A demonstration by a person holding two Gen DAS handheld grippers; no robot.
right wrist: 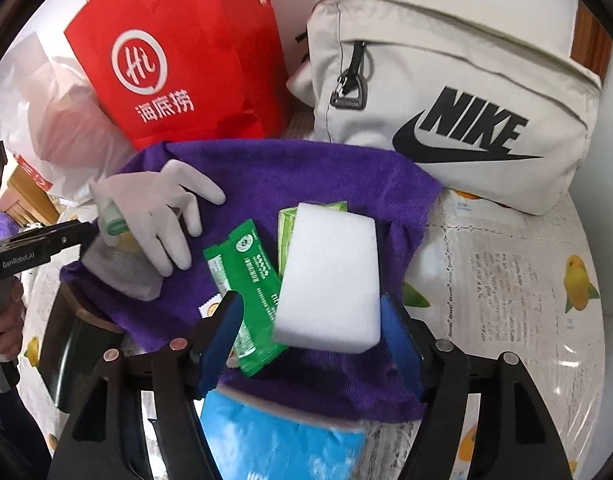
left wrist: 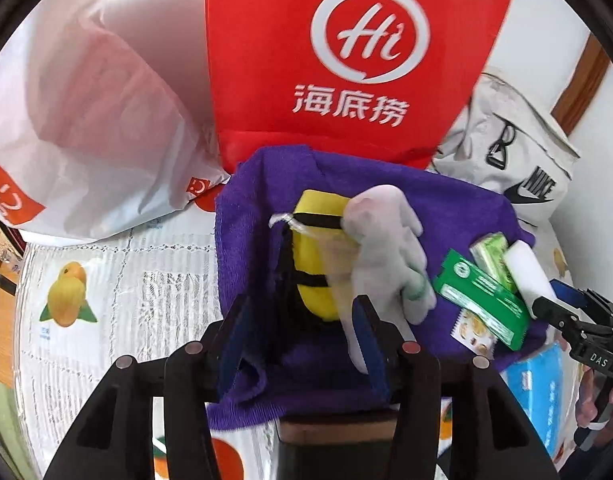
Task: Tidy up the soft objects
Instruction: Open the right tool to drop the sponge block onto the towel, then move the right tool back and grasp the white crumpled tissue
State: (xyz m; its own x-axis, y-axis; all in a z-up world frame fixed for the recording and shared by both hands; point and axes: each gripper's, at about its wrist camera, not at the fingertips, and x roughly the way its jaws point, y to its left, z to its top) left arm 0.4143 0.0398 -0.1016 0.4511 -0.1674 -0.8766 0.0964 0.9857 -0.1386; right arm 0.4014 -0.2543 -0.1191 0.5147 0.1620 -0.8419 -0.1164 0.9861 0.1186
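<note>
A purple towel (left wrist: 446, 208) (right wrist: 306, 172) is spread on the table. On it lies a yellow sponge (left wrist: 314, 280) with black stripes, and a white glove (left wrist: 382, 248) (right wrist: 166, 208) is draped over it. My left gripper (left wrist: 304, 340) is open; the glove's lower end hangs by its right pad, unpinched. A white foam block (right wrist: 330, 276) (left wrist: 526, 272) sits tilted between the blue pads of my right gripper (right wrist: 312, 336). That gripper is open, with a gap on the block's left side. Green packets (right wrist: 250, 280) (left wrist: 482, 296) lie beside the block.
A red paper bag (left wrist: 346, 60) (right wrist: 178, 68) and a white plastic bag (left wrist: 86, 120) stand behind the towel. A cream Nike bag (right wrist: 446, 100) stands at the back right. A blue tissue pack (right wrist: 282, 432) lies at the towel's near edge. A fruit-print cloth (right wrist: 526, 280) covers the table.
</note>
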